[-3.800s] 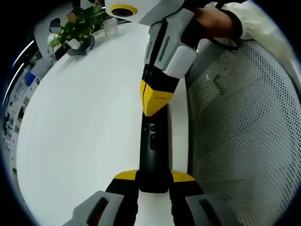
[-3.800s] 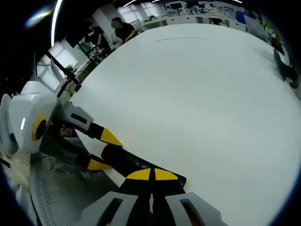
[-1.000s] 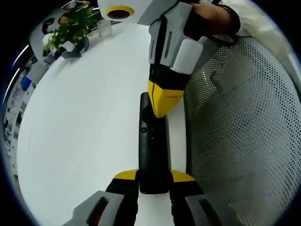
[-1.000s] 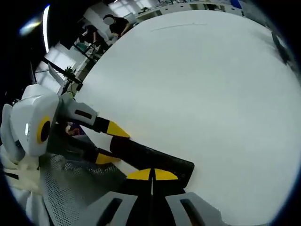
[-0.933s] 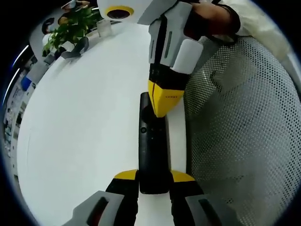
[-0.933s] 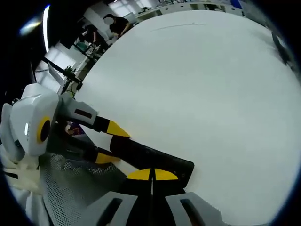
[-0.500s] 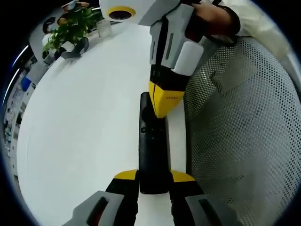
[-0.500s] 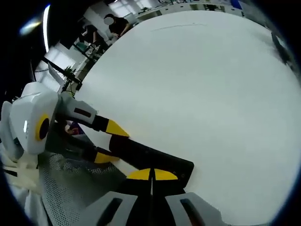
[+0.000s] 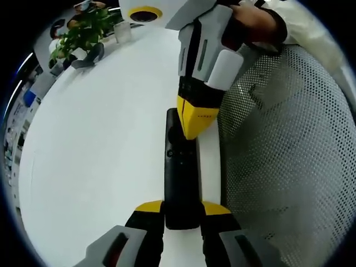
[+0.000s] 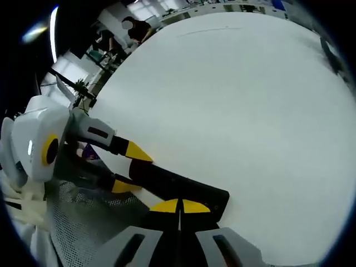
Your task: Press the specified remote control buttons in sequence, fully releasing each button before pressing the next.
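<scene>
My left claw (image 9: 181, 214) is closed around the near end of a long black remote control (image 9: 181, 178), its yellow-tipped jaws clamping the two long sides. The remote lies flat on the white table (image 9: 94, 150), close to the table edge nearest a mesh chair back (image 9: 283, 161). My right claw (image 9: 194, 119) has its yellow jaws shut together into one point, holding nothing, resting on the far end of the remote; I cannot tell whether a button is pressed beneath it. I judge the remote light, rigid and smooth-sided, so it could slide under a push; gripping its bare near end, clear of the buttons, suits it.
</scene>
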Demonstrator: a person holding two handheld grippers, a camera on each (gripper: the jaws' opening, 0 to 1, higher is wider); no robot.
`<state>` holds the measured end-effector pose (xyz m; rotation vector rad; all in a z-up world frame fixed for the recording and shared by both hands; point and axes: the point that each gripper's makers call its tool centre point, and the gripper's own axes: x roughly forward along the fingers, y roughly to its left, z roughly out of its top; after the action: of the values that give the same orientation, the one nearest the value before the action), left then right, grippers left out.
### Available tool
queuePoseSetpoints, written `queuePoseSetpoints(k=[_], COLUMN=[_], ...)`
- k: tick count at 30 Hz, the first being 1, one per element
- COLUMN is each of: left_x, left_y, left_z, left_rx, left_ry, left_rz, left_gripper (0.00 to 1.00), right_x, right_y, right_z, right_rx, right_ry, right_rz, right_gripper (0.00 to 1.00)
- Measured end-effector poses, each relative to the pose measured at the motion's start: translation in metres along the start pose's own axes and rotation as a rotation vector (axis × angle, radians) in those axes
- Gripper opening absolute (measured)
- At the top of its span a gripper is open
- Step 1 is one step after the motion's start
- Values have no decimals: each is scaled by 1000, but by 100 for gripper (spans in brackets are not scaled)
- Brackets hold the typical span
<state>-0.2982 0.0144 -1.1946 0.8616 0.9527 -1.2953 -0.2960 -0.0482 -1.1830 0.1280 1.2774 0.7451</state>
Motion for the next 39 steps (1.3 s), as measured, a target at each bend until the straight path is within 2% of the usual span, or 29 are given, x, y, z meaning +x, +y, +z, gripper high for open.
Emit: queuePoseSetpoints(k=[3,6,8,11,14,25,27,39], left_x=[0,0,0,0,0,0,0,0], left_y=[-1,-1,-1,-1,-1,0,0,0], left_z=[0,0,0,0,0,0,0,0], left_rx=[-5,-3,-2,-3,-4,0,-2,-1], left_ry=[0,4,4,4,1,3,1,-4], left_rz=[5,9,9,12,13,9,7,3], left_gripper=[23,23,23,23,23,23,23,23], right_x=[0,0,-2,-4,-6,-1,0,1], right_y=[2,3,4,7,2,0,-4,-3], right_z=[0,0,3,10,12,10,9,9], right_rx=[5,-32,-53,-7,19,-9,-30,-42], right_ry=[3,13,-6,-50,-58,-37,-27,-31], right_rz=[2,-18,-20,23,18,-11,-38,-51], right_gripper=[0,0,0,0,0,0,0,0])
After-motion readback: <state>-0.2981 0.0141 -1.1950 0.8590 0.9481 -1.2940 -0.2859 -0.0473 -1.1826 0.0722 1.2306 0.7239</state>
